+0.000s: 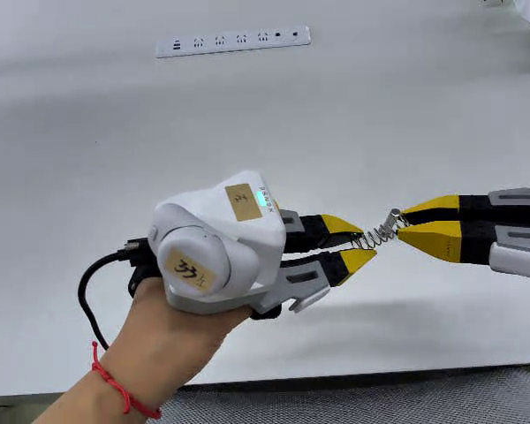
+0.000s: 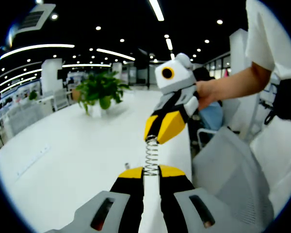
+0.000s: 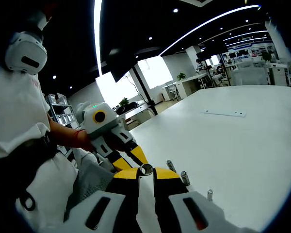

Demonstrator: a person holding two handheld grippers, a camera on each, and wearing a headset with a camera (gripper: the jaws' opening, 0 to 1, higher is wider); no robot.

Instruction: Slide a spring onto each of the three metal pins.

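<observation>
A small metal spring (image 1: 379, 234) hangs in the air above the white table (image 1: 247, 132), stretched between the two grippers. My left gripper (image 1: 357, 243), held in a hand, pinches the spring's left end. My right gripper (image 1: 401, 224) comes in from the right and grips the other end. In the left gripper view the spring (image 2: 151, 154) rises from my left gripper (image 2: 151, 171) to the right gripper's yellow tips. The right gripper view shows the spring's end (image 3: 146, 169) between my right gripper (image 3: 145, 172) jaws. Three short upright pins (image 3: 184, 177) stand on the table; two look coiled.
A white power strip (image 1: 232, 41) lies at the far side of the table. The table's near edge runs along the bottom, with a grey mesh surface (image 1: 380, 397) below it. A potted plant (image 2: 101, 90) stands at the table's far end.
</observation>
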